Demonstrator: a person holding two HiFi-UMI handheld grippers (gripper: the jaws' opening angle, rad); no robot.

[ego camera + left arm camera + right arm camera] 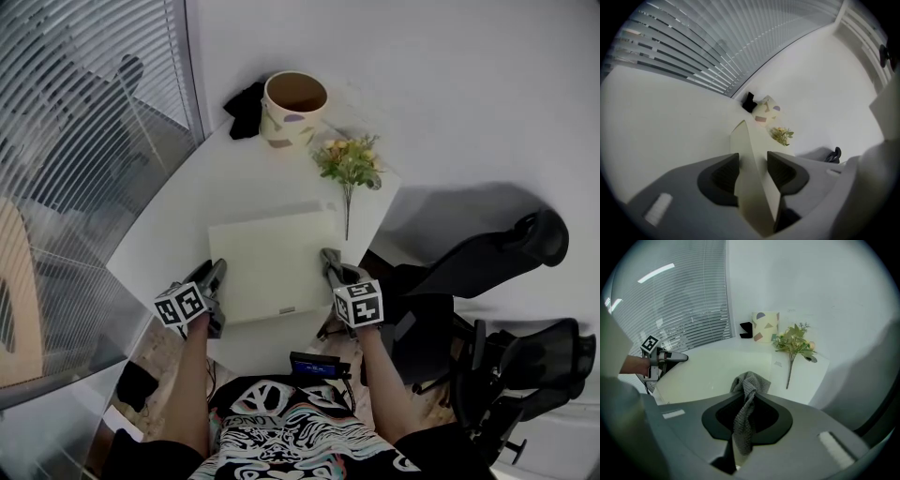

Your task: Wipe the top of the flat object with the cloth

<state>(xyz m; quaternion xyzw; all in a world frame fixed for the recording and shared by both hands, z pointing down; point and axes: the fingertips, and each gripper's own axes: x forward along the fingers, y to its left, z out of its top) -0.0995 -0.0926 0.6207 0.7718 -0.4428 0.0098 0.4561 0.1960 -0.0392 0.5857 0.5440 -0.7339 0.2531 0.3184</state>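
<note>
Jaws of the left gripper (pixel 215 274) clamp the flat object's (pixel 272 261) nine o'clock edge, on the white table (pixel 173 230). Right gripper (pixel 331 264), pinching the grey cloth (pixel 746 397), sits at its three o'clock edge; the top stretches toward nine o'clock from there.

White wall (pixel 422 84), slatted blinds (pixel 84 112), black office chairs (pixel 497 253)
</note>
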